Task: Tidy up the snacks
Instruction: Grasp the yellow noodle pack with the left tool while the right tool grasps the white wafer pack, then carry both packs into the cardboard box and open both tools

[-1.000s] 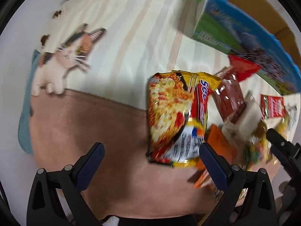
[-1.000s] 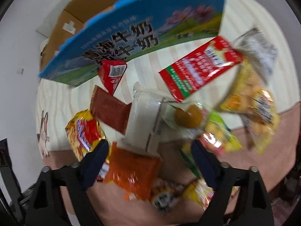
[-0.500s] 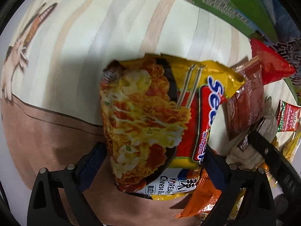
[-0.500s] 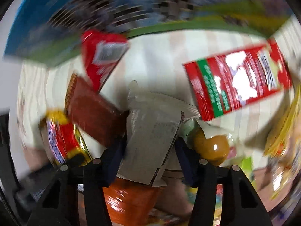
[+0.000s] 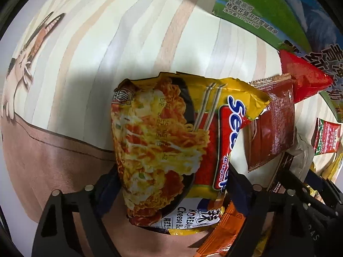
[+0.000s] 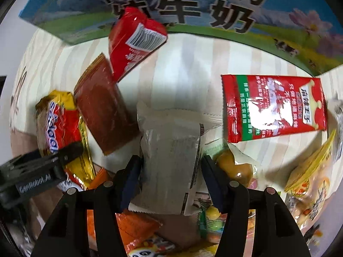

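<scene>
Yellow noodle packet (image 5: 169, 150) sits between the left gripper (image 5: 171, 188) pads; jaws have just been closing, both pads now at the packet's edges. Just right of that packet, the right gripper (image 6: 171, 169) stands narrow around a pale translucent sachet (image 6: 171, 150), pads against its sides. Brown sachet (image 6: 105, 107) lies between noodle packet and pale sachet, touching both. Beyond it, a red pack (image 6: 133, 42) leans on the milk carton box (image 6: 214, 10). All lie on the striped table (image 5: 107, 42).
</scene>
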A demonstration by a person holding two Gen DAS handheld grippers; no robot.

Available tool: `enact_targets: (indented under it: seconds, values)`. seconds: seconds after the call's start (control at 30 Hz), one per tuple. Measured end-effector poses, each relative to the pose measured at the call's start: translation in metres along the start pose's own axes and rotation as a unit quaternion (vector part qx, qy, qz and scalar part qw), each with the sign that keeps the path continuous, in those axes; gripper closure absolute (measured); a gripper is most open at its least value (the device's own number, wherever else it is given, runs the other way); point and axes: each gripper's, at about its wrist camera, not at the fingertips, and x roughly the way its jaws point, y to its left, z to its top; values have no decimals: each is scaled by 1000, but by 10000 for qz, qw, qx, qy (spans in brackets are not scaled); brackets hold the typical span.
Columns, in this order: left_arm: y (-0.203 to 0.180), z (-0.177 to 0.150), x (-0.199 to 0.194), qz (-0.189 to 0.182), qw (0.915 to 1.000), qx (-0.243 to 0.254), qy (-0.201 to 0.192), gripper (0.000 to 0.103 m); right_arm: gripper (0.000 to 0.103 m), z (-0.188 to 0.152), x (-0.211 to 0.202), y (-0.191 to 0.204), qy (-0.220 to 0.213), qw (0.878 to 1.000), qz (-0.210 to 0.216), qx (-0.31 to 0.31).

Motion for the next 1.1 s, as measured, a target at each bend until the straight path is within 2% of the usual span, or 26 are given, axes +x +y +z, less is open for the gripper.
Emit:
enact_targets:
  seconds: [0.13,0.2,0.37,0.47,0.77,0.9,1.1]
  values:
    - [1,-9,-3,139,9997,38,-175,17,49,-5,1,5,-174,9998,-135,-4]
    - [1,-10,-8,188,9995,67,-257,17,53,-13,-4,4,-249,9996,-100,-20]
    - [5,-29,-26,251,9983,160,-493,17,55,-17,-18,-7,-365,9993,54,14]
    - [-13,-33,-32,266,9973,213,-643,17,55,-13,-41,-16,-438,9989,157,13]
    - [-32,-49,-105,36,9921,466,-1161,18,55,-15,-101,-24,-702,9950,712,20]
    - [-42,-48,-136,-134,9891,592,-1343,18,55,-31,-145,-29,-860,9920,926,27]
    - [-53,-42,-168,-429,9802,898,-1712,18,55,-34,-215,-48,-1300,9839,1223,26]
